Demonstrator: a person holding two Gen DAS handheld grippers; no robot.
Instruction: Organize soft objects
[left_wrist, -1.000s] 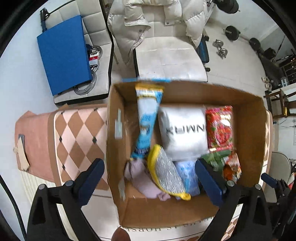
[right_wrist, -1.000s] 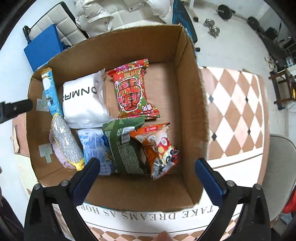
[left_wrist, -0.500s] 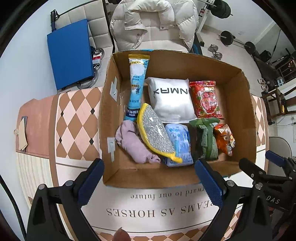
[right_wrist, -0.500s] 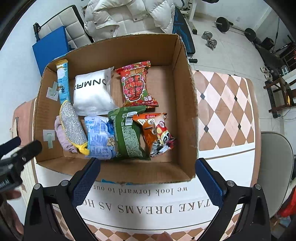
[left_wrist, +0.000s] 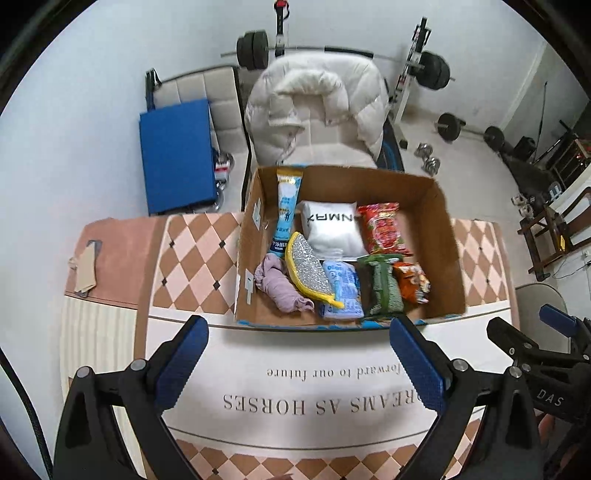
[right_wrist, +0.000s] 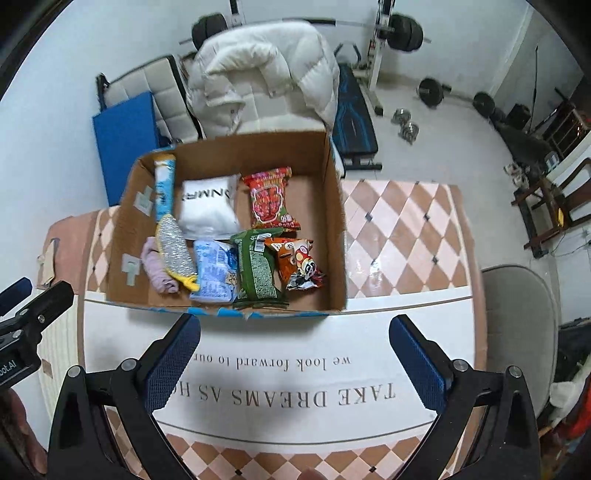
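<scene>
We are holding both claws, the left gripper (left_wrist: 299, 354) and right gripper (right_wrist: 295, 350), wide apart and empty. The soft packets are lying in the brown cardboard box (right_wrist: 334, 221) mid-frame; grabbing the orange crinkly snack bag (right_wrist: 301, 264) too hard could be crushing it.

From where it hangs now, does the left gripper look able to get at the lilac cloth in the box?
Probably yes. The left gripper is open and empty above the table, short of the cardboard box. The lilac cloth lies uncovered in the near left corner, the box top open; only the scouring pad crowds its right side.
</scene>
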